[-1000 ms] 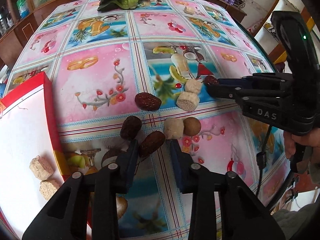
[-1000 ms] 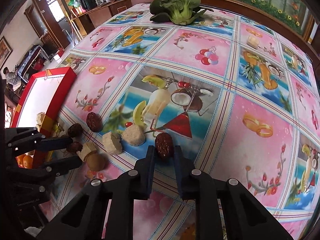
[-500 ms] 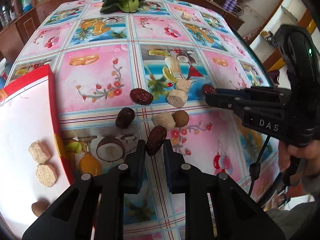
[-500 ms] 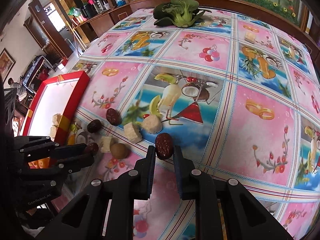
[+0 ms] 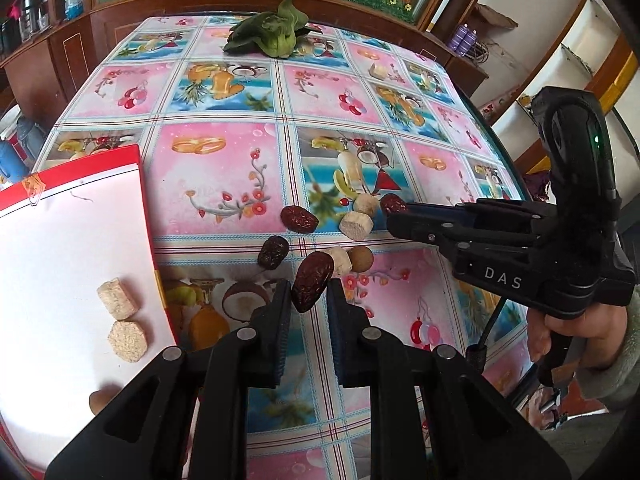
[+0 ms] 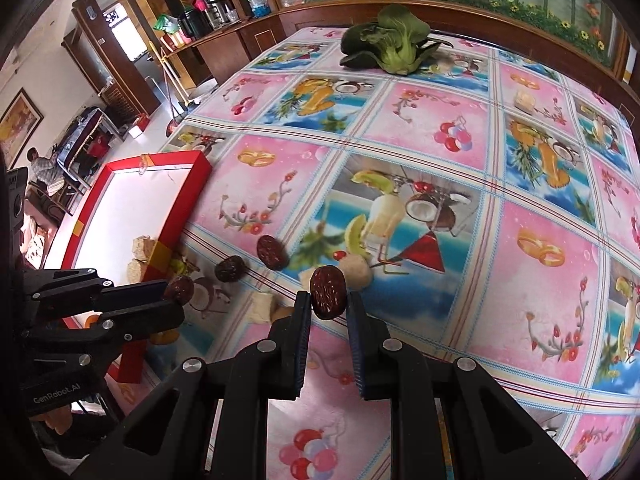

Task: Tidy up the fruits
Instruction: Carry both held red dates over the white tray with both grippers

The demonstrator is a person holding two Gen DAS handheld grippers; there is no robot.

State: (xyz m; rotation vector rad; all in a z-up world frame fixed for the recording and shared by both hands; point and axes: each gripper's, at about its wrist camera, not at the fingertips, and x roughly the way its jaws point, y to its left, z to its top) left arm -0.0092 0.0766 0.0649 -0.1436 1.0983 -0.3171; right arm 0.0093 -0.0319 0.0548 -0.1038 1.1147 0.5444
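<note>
My left gripper [image 5: 308, 294] is shut on a dark red date [image 5: 311, 282] and holds it above the tablecloth. My right gripper [image 6: 329, 300] is shut on another red date [image 6: 328, 291], also lifted; it shows in the left wrist view [image 5: 394, 203]. Two more dates [image 5: 299, 219] [image 5: 273, 252], beige cake pieces [image 5: 356, 225] and a brown round fruit [image 5: 361, 258] lie loose on the table. A red-rimmed white tray [image 5: 60, 248] at the left holds two beige pieces [image 5: 118, 298] and a brown fruit [image 5: 98, 402].
A bok choy [image 6: 386, 46] lies at the far end of the table. A small beige piece [image 6: 525, 101] lies at the far right. Wooden cabinets [image 5: 52, 60] stand beyond the table's far edge.
Both grippers have risen and pulled back with their dates. The left gripper closed on its date a second ago and lifted it off the cloth.
</note>
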